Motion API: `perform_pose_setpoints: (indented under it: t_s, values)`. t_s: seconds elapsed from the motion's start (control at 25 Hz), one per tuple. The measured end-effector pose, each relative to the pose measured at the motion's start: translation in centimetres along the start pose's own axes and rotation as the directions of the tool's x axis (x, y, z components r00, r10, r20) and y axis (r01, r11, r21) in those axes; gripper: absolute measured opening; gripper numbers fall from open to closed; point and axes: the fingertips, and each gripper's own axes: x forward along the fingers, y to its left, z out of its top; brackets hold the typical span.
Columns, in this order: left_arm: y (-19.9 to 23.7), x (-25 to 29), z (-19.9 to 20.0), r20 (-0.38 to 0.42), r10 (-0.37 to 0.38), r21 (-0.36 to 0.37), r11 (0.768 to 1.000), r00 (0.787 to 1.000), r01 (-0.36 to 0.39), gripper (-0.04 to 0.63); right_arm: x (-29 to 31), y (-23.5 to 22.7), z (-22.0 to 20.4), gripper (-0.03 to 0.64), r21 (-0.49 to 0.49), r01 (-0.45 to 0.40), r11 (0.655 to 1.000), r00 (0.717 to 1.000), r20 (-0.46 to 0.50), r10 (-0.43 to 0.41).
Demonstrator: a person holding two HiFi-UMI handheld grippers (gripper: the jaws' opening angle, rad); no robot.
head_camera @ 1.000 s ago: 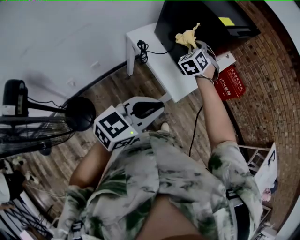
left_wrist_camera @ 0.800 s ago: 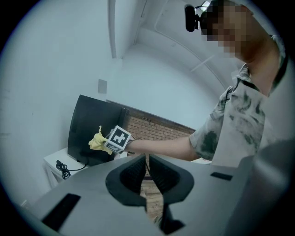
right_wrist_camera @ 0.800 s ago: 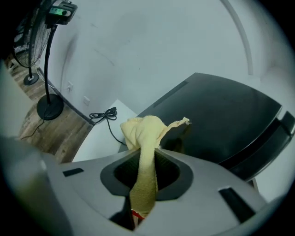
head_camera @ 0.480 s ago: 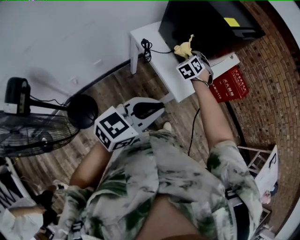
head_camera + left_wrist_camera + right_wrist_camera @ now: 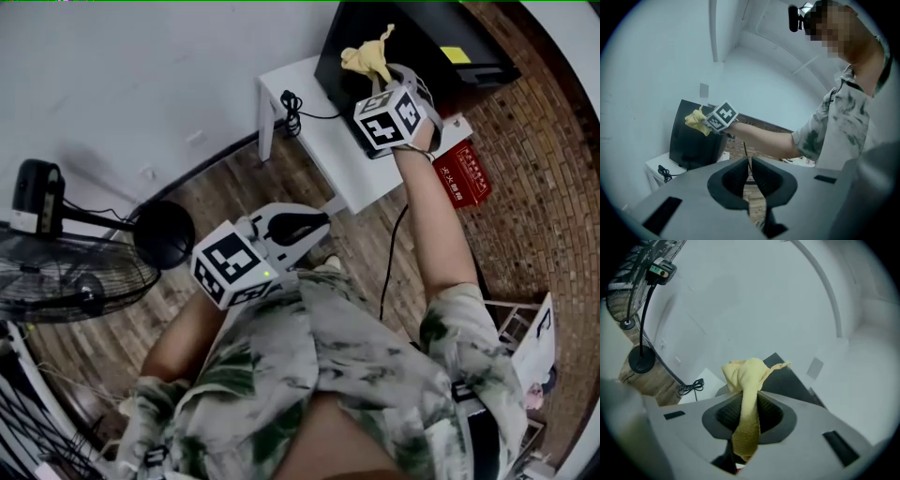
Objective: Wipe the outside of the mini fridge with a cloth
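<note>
Right hand-held gripper (image 5: 748,401) clamped on yellow cloth (image 5: 744,373). Left gripper view shows the cloth at the mini fridge (image 5: 691,140) top corner. Left hand-held gripper (image 5: 749,165) closed, empty.

Right claw (image 5: 378,84): yellow cloth (image 5: 367,58) bunched at its tip, against the black mini fridge (image 5: 427,37); white table (image 5: 323,131) below. Left claw (image 5: 307,225): well apart, fan base (image 5: 164,234) beside it.

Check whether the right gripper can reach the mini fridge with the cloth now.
Probably yes: the right gripper holds the cloth right at the mini fridge, with nothing between.
</note>
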Motion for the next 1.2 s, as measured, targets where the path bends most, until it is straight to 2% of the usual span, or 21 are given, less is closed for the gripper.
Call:
perform_pose_setpoints:
  t_s: [0.28, 0.48, 0.76, 1.2]
  values:
    - [-0.5, -0.7, 0.2, 0.021, 0.007, -0.003, 1.000, 1.000, -0.007, 0.029, -0.5, -7.5, 4.2, 0.084, 0.015, 0.138, 0.990, 0.990, 0.025, -0.138]
    - [0.3, -1.9, 0.5, 0.043, 0.055, -0.007, 0.998, 0.998, -0.055, 0.029, 0.9, -9.3, 4.3, 0.086, 0.002, 0.202, 0.979, 0.979, -0.008, -0.202]
    - [1.9, -3.2, 0.4, 0.050, 0.125, -0.027, 0.992, 0.991, -0.123, 0.029, 5.2, -5.6, 1.0, 0.086, -0.024, 0.164, 0.986, 0.981, -0.104, -0.166]
    - [4.1, -3.4, 0.2, 0.026, 0.154, -0.044, 0.987, 0.988, -0.153, 0.029, 11.0, 2.5, -3.6, 0.086, -0.010, 0.033, 0.999, 0.980, -0.197, -0.034]
